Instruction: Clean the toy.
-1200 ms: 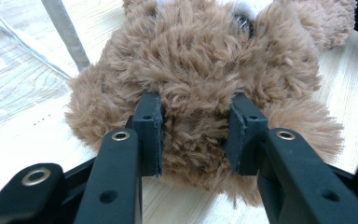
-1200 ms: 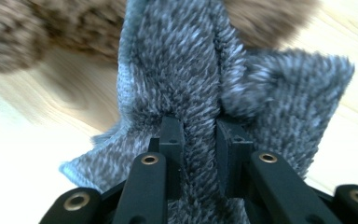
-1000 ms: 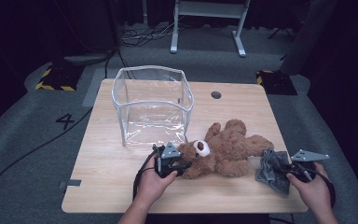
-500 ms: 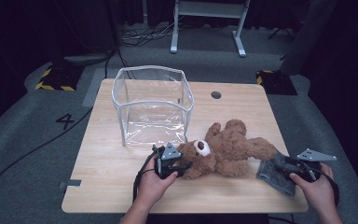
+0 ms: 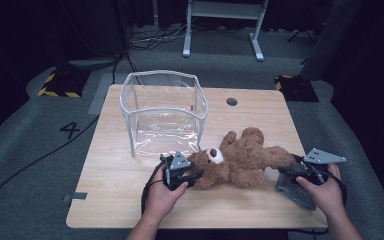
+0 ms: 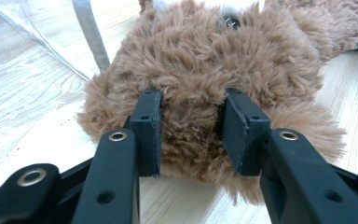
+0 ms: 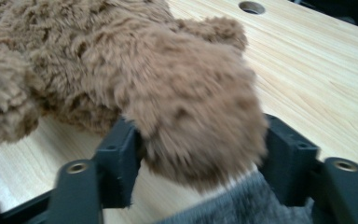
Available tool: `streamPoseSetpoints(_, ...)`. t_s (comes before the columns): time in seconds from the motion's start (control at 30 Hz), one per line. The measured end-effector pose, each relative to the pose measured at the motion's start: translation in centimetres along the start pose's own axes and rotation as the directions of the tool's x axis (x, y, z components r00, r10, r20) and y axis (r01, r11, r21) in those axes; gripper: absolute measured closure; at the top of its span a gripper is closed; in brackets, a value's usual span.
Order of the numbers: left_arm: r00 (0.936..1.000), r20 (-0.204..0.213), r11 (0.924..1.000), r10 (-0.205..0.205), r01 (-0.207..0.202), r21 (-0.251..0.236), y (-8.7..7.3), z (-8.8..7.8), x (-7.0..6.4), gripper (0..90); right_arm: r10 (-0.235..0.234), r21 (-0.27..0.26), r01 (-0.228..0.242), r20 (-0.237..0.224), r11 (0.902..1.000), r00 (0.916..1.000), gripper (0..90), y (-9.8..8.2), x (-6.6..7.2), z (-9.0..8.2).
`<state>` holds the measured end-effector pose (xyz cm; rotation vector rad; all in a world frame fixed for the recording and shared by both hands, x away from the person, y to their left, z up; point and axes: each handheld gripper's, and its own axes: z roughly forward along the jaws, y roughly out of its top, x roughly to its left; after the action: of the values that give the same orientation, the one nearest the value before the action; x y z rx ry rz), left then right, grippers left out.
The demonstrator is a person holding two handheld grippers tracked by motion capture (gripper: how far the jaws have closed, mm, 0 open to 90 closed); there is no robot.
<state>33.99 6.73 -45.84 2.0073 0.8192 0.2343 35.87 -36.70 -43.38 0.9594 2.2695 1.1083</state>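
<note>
We see a brown teddy bear [image 5: 240,161] lying on the wooden table [image 5: 120,185], just to the right of a clear plastic box [image 5: 162,112] and near the front edge. Our left gripper [image 5: 192,175] is at the bear's head. In the left gripper view, the two black pads [image 6: 148,130] press into the fur from both sides, so this gripper is clenched on the head.

Our right gripper [image 5: 286,170] is at the bear's foot, on the right side of the table. Its jaws have just opened wide and then closed again a little. In the right gripper view the foot sits between the two jaws, and we cannot tell if the pads really press on it. Under this gripper lies a grey cloth [image 5: 294,191], touching the foot.
</note>
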Motion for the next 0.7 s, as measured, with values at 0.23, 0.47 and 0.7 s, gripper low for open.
streamPoseSetpoints(0.23,0.9994,-0.013,0.9994,0.033,-0.033,0.002,-0.3,-1.0,-0.5,36.9,-0.032,0.030,0.033,-0.032,0.9990,0.9990,68.2,0.6,0.0,0.2)
streamPoseSetpoints(0.47,0.9881,-0.022,0.9880,0.152,-0.152,0.029,-1.0,-2.3,-1.6,26.9,0.068,0.016,-0.067,-0.062,0.9976,0.9958,72.4,0.8,-0.1,-0.7)
streamPoseSetpoints(0.7,0.9647,0.054,0.9662,0.258,-0.258,0.001,-1.5,-1.7,-3.0,26.1,0.091,0.002,-0.091,-0.063,0.9959,0.9939,72.3,1.4,0.1,-0.8)
